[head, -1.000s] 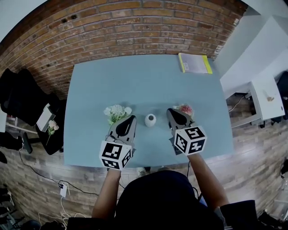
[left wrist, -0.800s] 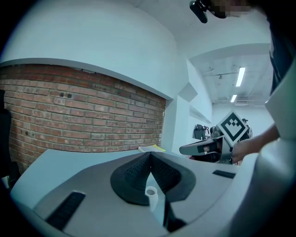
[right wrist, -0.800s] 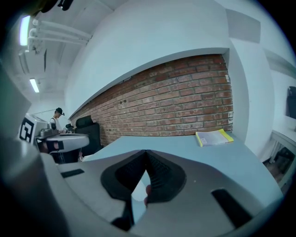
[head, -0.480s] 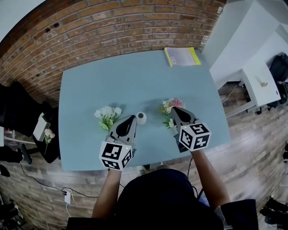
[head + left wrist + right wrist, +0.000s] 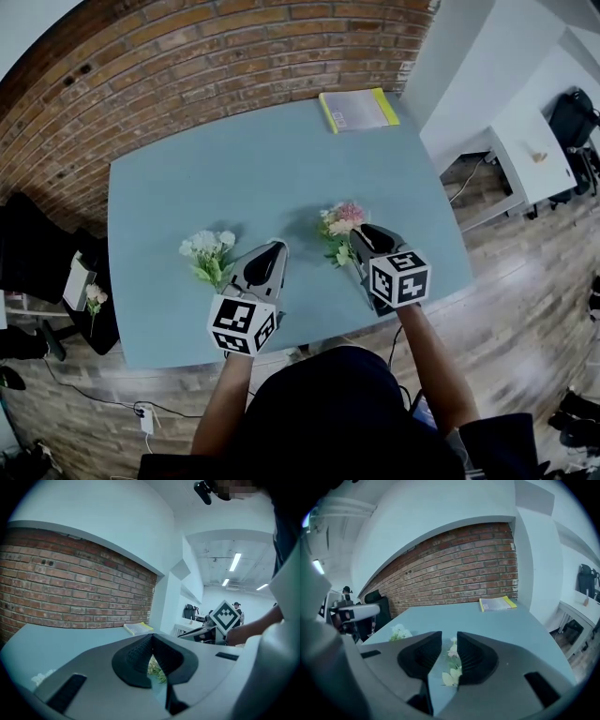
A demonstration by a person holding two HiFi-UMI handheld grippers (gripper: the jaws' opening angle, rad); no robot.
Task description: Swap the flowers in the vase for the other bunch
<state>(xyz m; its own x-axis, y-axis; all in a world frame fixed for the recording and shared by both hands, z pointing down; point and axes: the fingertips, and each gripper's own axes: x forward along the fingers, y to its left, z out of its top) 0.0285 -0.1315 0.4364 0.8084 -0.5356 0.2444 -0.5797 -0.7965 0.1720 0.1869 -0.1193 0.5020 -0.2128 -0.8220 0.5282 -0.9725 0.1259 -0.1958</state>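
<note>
Pink-and-cream artificial flower bunch (image 5: 339, 230) lies on the blue-grey tabletop (image 5: 187, 169) just ahead of your right gripper (image 5: 362, 238), whose jaws have just been opening, nothing pinched yet — widen them, straddle the green stems low. Left gripper (image 5: 272, 251) is closed, empty; white flower bunch (image 5: 208, 251) near it

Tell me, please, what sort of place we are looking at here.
Most likely an office or studio workroom: an exposed brick wall stands behind a blue-grey table bearing a yellow-edged booklet, with a white desk to one side and strip lights on the ceiling.
</note>
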